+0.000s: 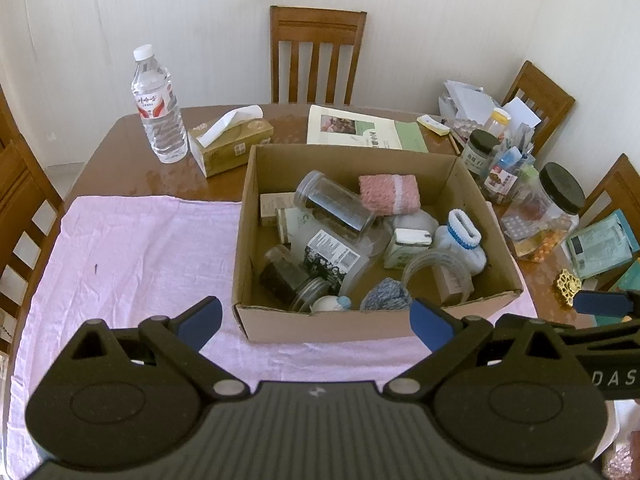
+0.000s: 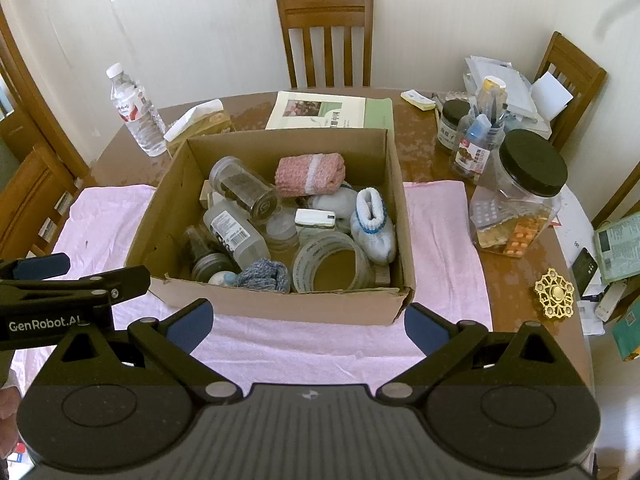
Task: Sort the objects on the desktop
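Observation:
An open cardboard box (image 1: pixel 256 216) (image 2: pixel 400 208) stands on a pink cloth (image 1: pixel 140 248) (image 2: pixel 440 216). It holds clear jars (image 1: pixel 334 204) (image 2: pixel 244 188), a pink knitted cloth (image 1: pixel 389 193) (image 2: pixel 310 174), white socks (image 1: pixel 462 240) (image 2: pixel 374 224), a tape roll (image 1: pixel 438 270) (image 2: pixel 332 266), a grey-blue sock (image 1: pixel 386 296) (image 2: pixel 264 274) and small cartons. My left gripper (image 1: pixel 316 322) is open and empty, in front of the box. My right gripper (image 2: pixel 308 326) is open and empty, also in front of the box. The left gripper's side (image 2: pixel 48 280) shows at the right wrist view's left.
On the brown table: a water bottle (image 1: pixel 158 106) (image 2: pixel 136 110), a tissue box (image 1: pixel 230 140) (image 2: pixel 198 120), a booklet (image 1: pixel 360 128) (image 2: pixel 328 110), black-lidded jars (image 1: pixel 544 212) (image 2: pixel 520 192), papers, and a gold ornament (image 2: pixel 554 293). Wooden chairs (image 1: pixel 316 52) surround the table.

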Demonstrator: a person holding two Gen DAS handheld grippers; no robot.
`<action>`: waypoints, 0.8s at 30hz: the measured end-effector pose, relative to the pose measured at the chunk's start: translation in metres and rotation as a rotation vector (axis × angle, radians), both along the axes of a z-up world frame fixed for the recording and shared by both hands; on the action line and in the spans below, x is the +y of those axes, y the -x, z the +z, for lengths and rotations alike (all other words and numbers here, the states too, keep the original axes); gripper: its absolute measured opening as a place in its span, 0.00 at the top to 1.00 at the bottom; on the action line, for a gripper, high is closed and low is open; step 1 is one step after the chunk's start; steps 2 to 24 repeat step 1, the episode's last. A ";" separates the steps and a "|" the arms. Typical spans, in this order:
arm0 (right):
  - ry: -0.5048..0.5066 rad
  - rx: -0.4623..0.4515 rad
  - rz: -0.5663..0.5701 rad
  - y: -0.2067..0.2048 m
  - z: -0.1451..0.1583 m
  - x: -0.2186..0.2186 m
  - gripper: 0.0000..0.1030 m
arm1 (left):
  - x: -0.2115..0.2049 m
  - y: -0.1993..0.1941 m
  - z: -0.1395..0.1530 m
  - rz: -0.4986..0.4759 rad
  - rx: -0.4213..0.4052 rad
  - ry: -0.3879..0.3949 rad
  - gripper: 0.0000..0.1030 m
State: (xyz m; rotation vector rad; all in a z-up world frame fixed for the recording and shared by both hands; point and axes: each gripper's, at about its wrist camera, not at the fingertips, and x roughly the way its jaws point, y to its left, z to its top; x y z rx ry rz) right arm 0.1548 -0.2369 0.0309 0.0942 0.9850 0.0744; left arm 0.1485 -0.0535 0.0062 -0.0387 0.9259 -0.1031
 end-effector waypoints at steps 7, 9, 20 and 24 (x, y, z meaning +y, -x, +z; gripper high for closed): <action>0.000 0.001 0.001 0.000 0.000 0.000 0.00 | 0.001 0.000 0.000 -0.001 0.001 0.001 0.03; 0.000 0.001 0.001 0.000 0.000 0.000 0.00 | 0.001 0.000 0.000 -0.001 0.001 0.001 0.03; 0.000 0.001 0.001 0.000 0.000 0.000 0.00 | 0.001 0.000 0.000 -0.001 0.001 0.001 0.03; 0.000 0.001 0.001 0.000 0.000 0.000 0.00 | 0.001 0.000 0.000 -0.001 0.001 0.001 0.03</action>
